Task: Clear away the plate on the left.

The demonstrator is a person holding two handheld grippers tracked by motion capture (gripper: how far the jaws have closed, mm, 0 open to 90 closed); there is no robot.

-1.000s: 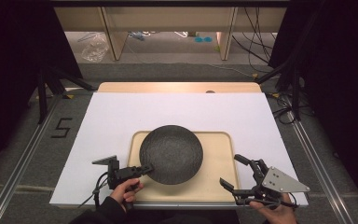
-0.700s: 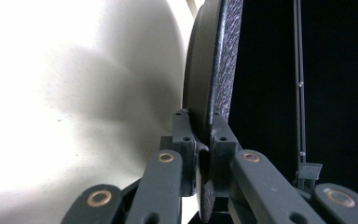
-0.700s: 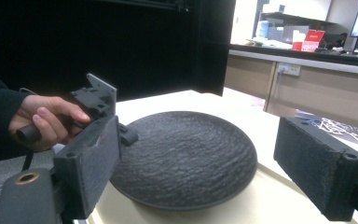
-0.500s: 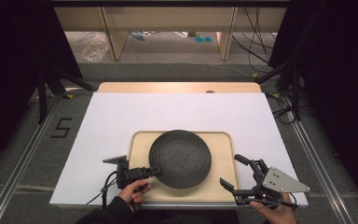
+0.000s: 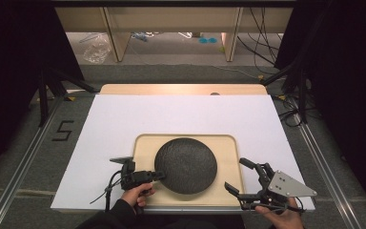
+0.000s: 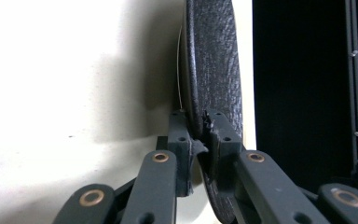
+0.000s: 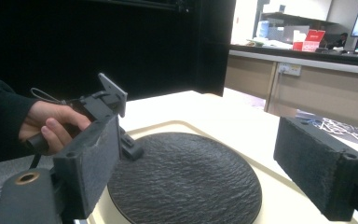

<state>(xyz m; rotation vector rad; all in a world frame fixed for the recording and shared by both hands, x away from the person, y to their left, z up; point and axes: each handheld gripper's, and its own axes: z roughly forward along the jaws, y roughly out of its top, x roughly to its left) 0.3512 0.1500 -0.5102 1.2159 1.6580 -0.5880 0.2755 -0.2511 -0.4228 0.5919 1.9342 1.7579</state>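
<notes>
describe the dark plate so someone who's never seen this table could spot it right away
On the white table sheet lies a pale wooden tray near the person's edge. The plate sits on it: round, black, rough-textured, its left rim pinched by the left gripper.

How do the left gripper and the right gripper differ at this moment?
The left gripper is shut on the rim of the dark plate; the right gripper is wide open and holds nothing. The left gripper touches the plate at its left edge over the wooden tray, while the right gripper sits apart from the plate, at the tray's right front corner. The right gripper carries a grey three-cornered plate on top. Both are black, hand-held and cabled.
</notes>
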